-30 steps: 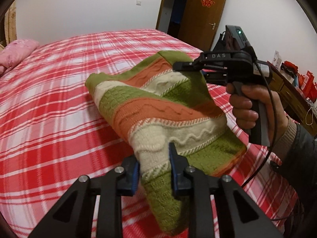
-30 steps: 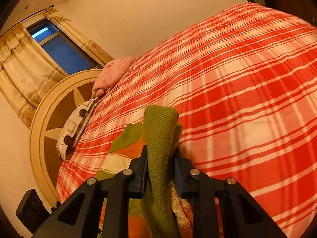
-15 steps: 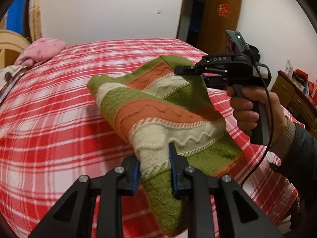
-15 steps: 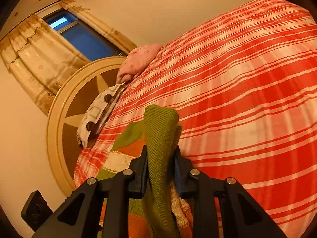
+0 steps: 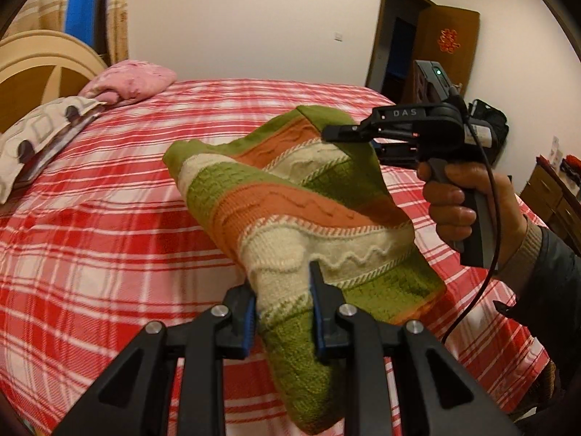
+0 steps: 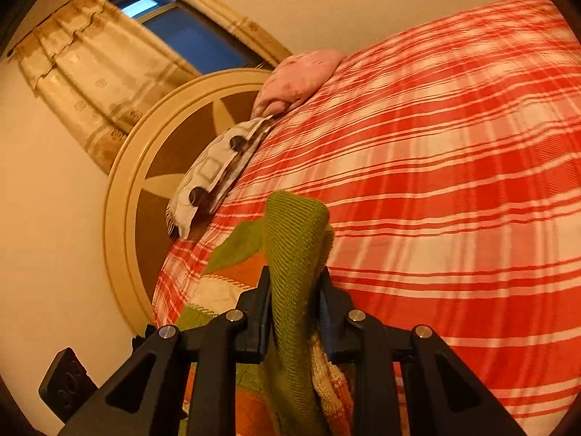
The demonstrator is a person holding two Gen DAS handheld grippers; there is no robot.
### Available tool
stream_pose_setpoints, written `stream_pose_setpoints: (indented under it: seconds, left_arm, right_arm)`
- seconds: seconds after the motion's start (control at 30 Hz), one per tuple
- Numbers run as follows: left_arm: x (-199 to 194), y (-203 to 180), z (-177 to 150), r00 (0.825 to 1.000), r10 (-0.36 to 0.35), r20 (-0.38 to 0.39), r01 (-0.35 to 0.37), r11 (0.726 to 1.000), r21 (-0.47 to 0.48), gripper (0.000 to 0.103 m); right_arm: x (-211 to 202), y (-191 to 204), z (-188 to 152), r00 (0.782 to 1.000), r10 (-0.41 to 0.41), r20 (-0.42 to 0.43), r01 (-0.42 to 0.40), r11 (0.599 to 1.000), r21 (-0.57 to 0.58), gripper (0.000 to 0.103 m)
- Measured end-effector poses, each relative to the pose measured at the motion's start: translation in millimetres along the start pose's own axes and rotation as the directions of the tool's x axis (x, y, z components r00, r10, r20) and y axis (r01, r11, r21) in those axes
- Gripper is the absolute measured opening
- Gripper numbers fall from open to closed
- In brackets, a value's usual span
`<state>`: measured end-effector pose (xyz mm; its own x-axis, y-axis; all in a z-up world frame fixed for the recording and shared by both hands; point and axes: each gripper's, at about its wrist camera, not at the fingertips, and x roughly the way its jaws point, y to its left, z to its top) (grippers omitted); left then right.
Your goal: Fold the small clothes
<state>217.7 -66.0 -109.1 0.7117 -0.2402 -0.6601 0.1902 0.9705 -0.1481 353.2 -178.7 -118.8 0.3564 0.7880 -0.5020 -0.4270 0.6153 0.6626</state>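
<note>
A small knitted sweater with green, orange and cream stripes hangs in the air above the bed. My left gripper is shut on its near cream and green edge. My right gripper, held in a hand at the right, is shut on the far green edge. In the right wrist view that gripper pinches a folded green hem, with the rest of the sweater hanging below it. The cloth sags between the two grippers.
A bed with a red and white plaid cover lies under the sweater. A pink pillow and a patterned pillow lie by the round headboard. A door and a dresser stand at the right.
Both grippers have swung with the sweater toward the head of the bed; the headboard, pillows and window have come into view. Both grips are unchanged.
</note>
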Motion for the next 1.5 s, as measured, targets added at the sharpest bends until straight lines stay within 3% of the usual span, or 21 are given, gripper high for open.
stream_pose_setpoints:
  seconds: [0.5,1.5]
  left_arm:
    - [-11.3,26.9,-18.2,0.997,0.070,0.006,-0.070,0.994,-0.082,0.025]
    - [-23.4,55.6,-41.7,0.993,0.119,-0.015,-0.120,0.978,-0.169,0.025]
  right_arm:
    - [77.4,53.7,-12.3,0.993,0.049,-0.105,-0.055,0.997,-0.055,0.023]
    - [139.7,90.5,-25.8,0.971,0.056,-0.231,-0.082,0.991,-0.104,0.023]
